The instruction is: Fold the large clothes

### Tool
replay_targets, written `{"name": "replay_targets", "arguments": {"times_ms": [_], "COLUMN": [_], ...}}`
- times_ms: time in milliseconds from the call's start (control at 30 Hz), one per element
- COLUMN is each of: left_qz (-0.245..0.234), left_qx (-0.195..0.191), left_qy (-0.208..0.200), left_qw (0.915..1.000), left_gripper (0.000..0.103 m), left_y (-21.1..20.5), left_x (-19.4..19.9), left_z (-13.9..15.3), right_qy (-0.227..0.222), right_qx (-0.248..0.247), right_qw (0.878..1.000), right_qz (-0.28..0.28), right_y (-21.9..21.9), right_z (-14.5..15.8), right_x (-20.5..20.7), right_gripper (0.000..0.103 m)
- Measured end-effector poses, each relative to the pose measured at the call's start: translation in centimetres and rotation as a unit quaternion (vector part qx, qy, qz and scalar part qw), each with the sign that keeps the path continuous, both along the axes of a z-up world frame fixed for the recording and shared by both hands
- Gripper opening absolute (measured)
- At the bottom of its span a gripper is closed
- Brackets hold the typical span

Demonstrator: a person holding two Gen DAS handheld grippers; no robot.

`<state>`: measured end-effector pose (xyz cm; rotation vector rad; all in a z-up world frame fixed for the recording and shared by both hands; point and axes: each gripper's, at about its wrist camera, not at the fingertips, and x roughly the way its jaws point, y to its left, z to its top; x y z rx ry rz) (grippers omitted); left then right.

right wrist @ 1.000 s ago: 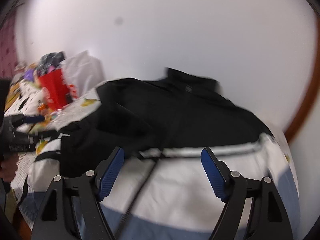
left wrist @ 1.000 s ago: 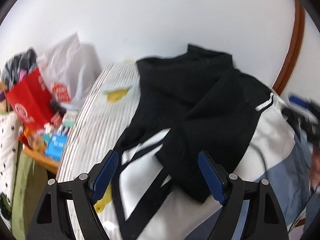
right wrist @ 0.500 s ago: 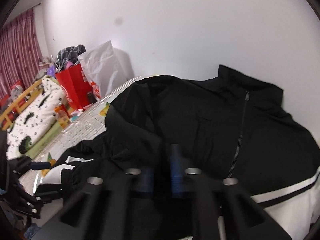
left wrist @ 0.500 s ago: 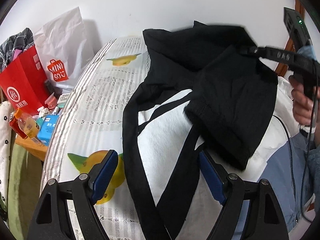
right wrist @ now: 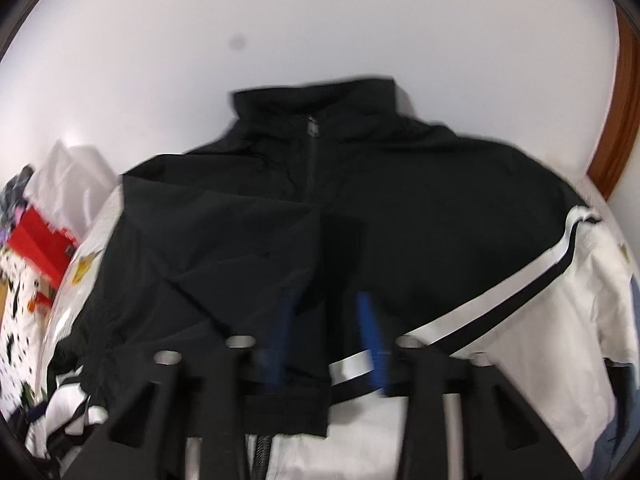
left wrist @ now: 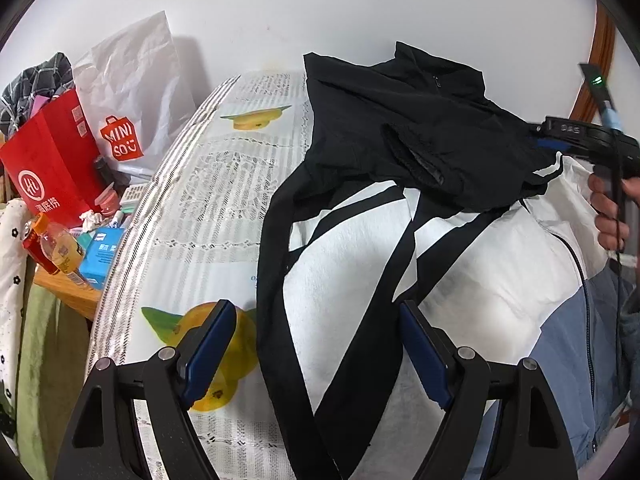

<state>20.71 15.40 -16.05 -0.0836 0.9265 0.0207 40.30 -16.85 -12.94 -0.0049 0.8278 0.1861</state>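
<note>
A large jacket [left wrist: 400, 128], black on top, white in the middle and blue at the hem, lies spread on a bed. One black sleeve [left wrist: 436, 160] is folded across its chest. My left gripper [left wrist: 316, 348] hangs open just above the white panel and its black stripes, holding nothing. My right gripper [right wrist: 326, 340] is blurred over the jacket [right wrist: 400, 208], its jaws opening. The black sleeve [right wrist: 224, 264] lies under them with its cuff [right wrist: 286, 412] below the pads, no longer pinched. The left wrist view shows a hand holding the right gripper [left wrist: 544, 142] at the jacket's right shoulder.
The bedsheet [left wrist: 208, 208] has a fruit print. Left of the bed stand a red paper bag [left wrist: 52, 160], a white shopping bag [left wrist: 128, 92], a bottle [left wrist: 56, 248] and a blue box [left wrist: 100, 252]. A white wall is behind, with a wooden frame [left wrist: 596, 72] at the right.
My right gripper shut on the black sleeve, carried it over the chest, and its jaws have now parted. My left gripper came down closer to the jacket, then held still.
</note>
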Motion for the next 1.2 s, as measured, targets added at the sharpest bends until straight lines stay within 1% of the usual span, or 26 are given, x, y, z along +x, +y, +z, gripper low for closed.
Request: {"name": "replay_targets", "arguments": {"times_ms": [33, 100, 133, 167, 267, 367, 433, 533, 600, 633, 667, 700, 733, 767, 800, 833, 900, 933, 967, 1000, 1033, 1067, 1100, 1133, 1200], "left_qz": [0.001, 0.004, 0.005, 0.005, 0.007, 0.011, 0.009, 0.009, 0.008, 0.009, 0.009, 0.01, 0.01, 0.01, 0.01, 0.009, 0.008, 0.009, 0.009, 0.01, 0.01, 0.009, 0.008, 0.008, 0.012], "left_qx": [0.0, -0.002, -0.003, -0.003, -0.002, -0.011, -0.015, -0.014, -0.015, -0.014, -0.012, -0.011, -0.01, -0.008, -0.007, -0.005, 0.0, 0.002, 0.002, 0.002, 0.0, 0.0, 0.002, 0.004, 0.006], "left_qy": [-0.001, -0.002, -0.003, -0.004, -0.01, -0.012, -0.013, -0.016, -0.013, -0.012, -0.011, -0.012, -0.012, -0.014, -0.015, -0.016, -0.017, -0.017, -0.016, -0.017, -0.019, -0.022, -0.024, -0.026, -0.03], "left_qw": [1.0, 1.0, 1.0, 1.0, 0.9999, 0.9998, 0.9998, 0.9997, 0.9998, 0.9998, 0.9998, 0.9998, 0.9998, 0.9998, 0.9998, 0.9998, 0.9998, 0.9998, 0.9998, 0.9998, 0.9998, 0.9997, 0.9997, 0.9996, 0.9995], "left_gripper": [0.081, 0.081, 0.081, 0.081, 0.081, 0.081, 0.081, 0.081, 0.081, 0.081, 0.081, 0.081, 0.081, 0.081, 0.081, 0.081, 0.081, 0.081, 0.081, 0.081, 0.081, 0.081, 0.081, 0.081, 0.081], "left_y": [0.0, 0.1, 0.1, 0.1, 0.3, 0.7, 0.8, 1.0, 1.0, 1.0, 0.9, 0.8, 0.7, 0.6, 0.5, 0.4, 0.2, 0.0, -0.1, -0.2, -0.4, -0.6, -0.7, -0.8, -1.1], "left_x": [0.0, -0.1, -0.3, -0.4, -1.1, -1.8, -2.2, -2.6, -2.6, -2.5, -2.5, -2.4, -2.4, -2.4, -2.5, -2.5, -2.5, -2.4, -2.3, -2.2, -2.0, -2.0, -1.9, -1.7, -1.3], "left_z": [0.1, 0.2, 0.3, 0.4, 0.8, 1.1, 1.2, 1.3, 1.2, 1.2, 1.2, 1.3, 1.3, 1.5, 1.7, 1.8, 2.0, 2.2, 2.3, 2.4, 2.6, 2.8, 3.0, 3.2, 3.5], "right_qy": [-0.013, -0.033, -0.036, -0.033, -0.013, 0.007, 0.014, 0.028, 0.021, 0.017, 0.011, 0.006, 0.007, 0.013, 0.008, -0.002, -0.032, -0.045, -0.06, -0.073, -0.091, -0.102, -0.115, -0.123, -0.13], "right_qx": [-0.011, -0.029, -0.035, -0.04, -0.045, -0.04, -0.039, -0.057, -0.085, -0.098, -0.118, -0.127, -0.128, -0.119, -0.111, -0.104, -0.07, -0.044, -0.016, -0.004, 0.006, 0.014, 0.026, 0.033, 0.044], "right_qw": [1.0, 0.997, 0.995, 0.992, 0.982, 0.973, 0.969, 0.965, 0.961, 0.961, 0.961, 0.96, 0.96, 0.959, 0.96, 0.961, 0.967, 0.971, 0.975, 0.979, 0.983, 0.986, 0.988, 0.99, 0.99], "right_qz": [0.014, 0.058, 0.086, 0.114, 0.182, 0.227, 0.242, 0.256, 0.262, 0.259, 0.252, 0.249, 0.251, 0.259, 0.257, 0.255, 0.242, 0.231, 0.213, 0.193, 0.157, 0.133, 0.098, 0.063, 0.011], "right_y": [1.0, 3.5, 5.1, 6.4, 10.4, 13.8, 15.5, 16.9, 18.0, 18.0, 18.2, 17.9, 18.0, 18.0, 17.5, 17.0, 14.4, 13.0, 11.0, 9.4, 6.8, 5.1, 2.4, -0.1, -4.1], "right_z": [0.5, 1.4, 1.5, 1.4, 0.7, -0.6, -1.7, -2.9, -3.8, -4.0, -4.5, -4.7, -4.9, -4.9, -4.3, -3.7, -0.9, 0.4, 2.1, 3.3, 4.8, 5.9, 7.0, 7.9, 8.8], "right_x": [-0.9, -2.7, -3.3, -4.0, -5.6, -6.7, -7.0, -7.6, -8.3, -8.0, -8.0, -8.0, -7.9, -7.9, -8.1, -8.0, -8.5, -8.6, -8.6, -8.6, -8.5, -8.3, -8.1, -8.0, -7.7], "right_gripper": [0.063, 0.07, 0.074, 0.076, 0.076, 0.076, 0.076, 0.076, 0.076, 0.075, 0.071, 0.056, 0.037, 0.031, 0.018, 0.011, 0.01, 0.01, 0.01, 0.01, 0.01, 0.01, 0.01, 0.01, 0.01]}}
